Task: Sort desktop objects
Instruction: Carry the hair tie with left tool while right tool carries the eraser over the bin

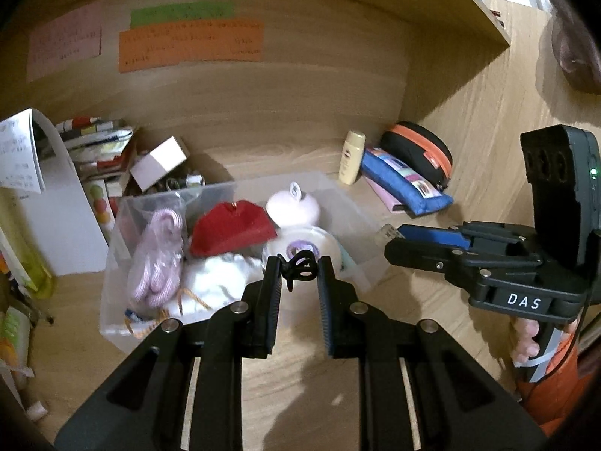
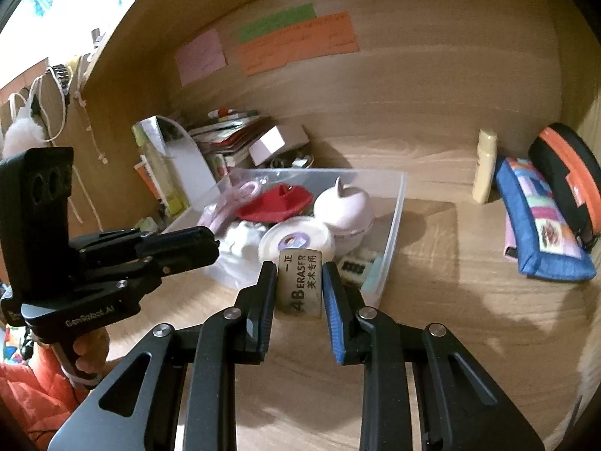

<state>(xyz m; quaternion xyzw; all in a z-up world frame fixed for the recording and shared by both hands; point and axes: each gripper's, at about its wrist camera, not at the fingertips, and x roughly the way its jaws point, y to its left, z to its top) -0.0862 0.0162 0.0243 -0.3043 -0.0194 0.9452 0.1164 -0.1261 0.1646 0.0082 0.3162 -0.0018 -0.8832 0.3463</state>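
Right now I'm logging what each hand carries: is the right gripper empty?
No, the right gripper holds a beige eraser clamped between its fingers.

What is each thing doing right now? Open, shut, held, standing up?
Left gripper: shut on small black clip.
Right gripper: shut on eraser.
Clear bin: open, no lid on it, partly full.
Cream bottle: upright, cap on.
Black-and-orange case: zipped shut.
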